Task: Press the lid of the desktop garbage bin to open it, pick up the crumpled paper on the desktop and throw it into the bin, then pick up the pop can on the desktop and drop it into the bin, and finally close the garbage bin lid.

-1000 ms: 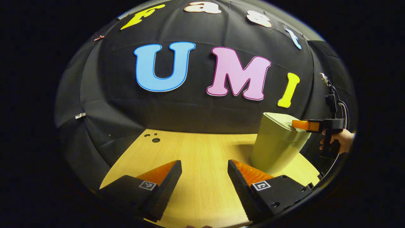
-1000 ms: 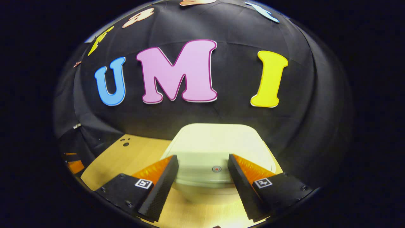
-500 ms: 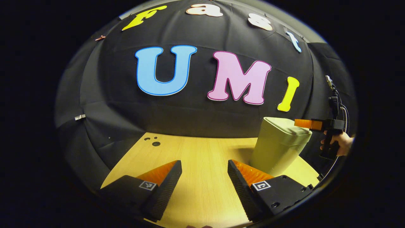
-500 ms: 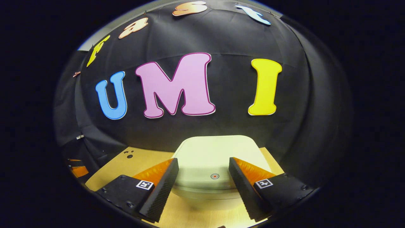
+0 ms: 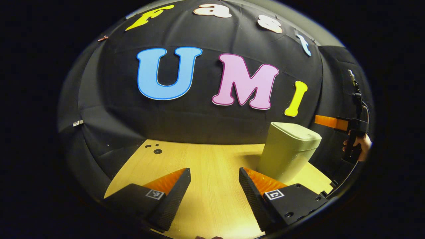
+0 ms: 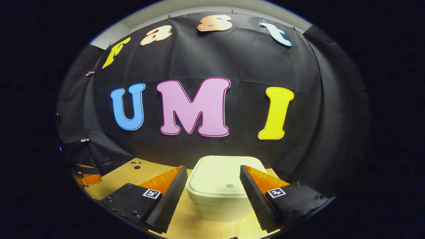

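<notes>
Left gripper (image 5: pixel 214 186): jaws spread wide, nothing between them, just bare counter (image 5: pixel 206 159). It sits low over the wood. Open counter runs ahead of it to the black cloth wall (image 5: pixel 199 122). Counter's left edge angles away on its left; a few small dark holes (image 5: pixel 157 151) sit near the far-left corner.

Bin (image 5: pixel 287 151) stands ahead and to the right of the left gripper, near the counter's far right corner and close to the cloth. Lid (image 5: pixel 295 131) is down and flush. Body is pale green, rounded corners, tapering slightly toward the base, upright.

In the left gripper view the right gripper shows far right, above and beyond the bin, clear of the lid, with a hand (image 5: pixel 360 146) on its grip and a cable running up from it.

Right gripper (image 6: pixel 213 186): jaws also spread wide, holding nothing. It hangs above the bin (image 6: pixel 220 199) and looks down on the lid (image 6: pixel 225 177), which sits between the two fingers in that view with a gap each side, no contact. A small round red-centred button (image 6: pixel 229 186) sits near the lid's front edge, closer to the right finger.

Counter (image 6: pixel 119 176) extends left of the bin from the right gripper's side; the left gripper appears at the far left edge there. Right of the bin, little counter before the edge. Warm light on wood grain, dark cloth all round.
</notes>
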The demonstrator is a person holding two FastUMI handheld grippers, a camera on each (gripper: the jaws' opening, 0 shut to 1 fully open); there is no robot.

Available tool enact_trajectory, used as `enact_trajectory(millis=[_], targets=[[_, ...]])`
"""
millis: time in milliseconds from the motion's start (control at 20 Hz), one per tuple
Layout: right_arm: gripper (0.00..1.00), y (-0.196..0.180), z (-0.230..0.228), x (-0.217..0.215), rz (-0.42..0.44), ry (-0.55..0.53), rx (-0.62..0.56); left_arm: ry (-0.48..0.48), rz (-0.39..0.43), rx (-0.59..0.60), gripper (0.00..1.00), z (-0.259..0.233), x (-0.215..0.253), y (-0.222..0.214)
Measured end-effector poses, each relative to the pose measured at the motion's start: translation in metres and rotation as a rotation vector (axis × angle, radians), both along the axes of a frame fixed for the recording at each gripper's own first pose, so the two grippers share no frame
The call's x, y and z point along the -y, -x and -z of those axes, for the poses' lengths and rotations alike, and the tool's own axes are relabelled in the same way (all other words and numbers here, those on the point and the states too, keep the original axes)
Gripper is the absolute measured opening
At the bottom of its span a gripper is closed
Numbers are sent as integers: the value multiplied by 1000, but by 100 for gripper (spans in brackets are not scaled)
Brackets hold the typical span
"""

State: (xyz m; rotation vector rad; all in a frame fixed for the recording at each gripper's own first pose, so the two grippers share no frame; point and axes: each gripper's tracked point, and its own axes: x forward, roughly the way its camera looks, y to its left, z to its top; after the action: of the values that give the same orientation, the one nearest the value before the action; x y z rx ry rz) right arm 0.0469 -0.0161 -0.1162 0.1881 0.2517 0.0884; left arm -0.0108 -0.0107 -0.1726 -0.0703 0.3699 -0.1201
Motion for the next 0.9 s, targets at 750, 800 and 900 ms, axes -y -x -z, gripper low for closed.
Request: enact_trajectory(millis=[750, 800, 900], targets=[[97, 73, -1, 48, -56, -31, 17, -75, -41, 82, 94, -43, 66, 10], [97, 77, 0, 48, -63, -31, 18, -79, -44, 87, 94, -45, 66, 12], [97, 81, 1, 46, -74, -31, 21, -88, -48, 94, 94, -50, 69, 17]])
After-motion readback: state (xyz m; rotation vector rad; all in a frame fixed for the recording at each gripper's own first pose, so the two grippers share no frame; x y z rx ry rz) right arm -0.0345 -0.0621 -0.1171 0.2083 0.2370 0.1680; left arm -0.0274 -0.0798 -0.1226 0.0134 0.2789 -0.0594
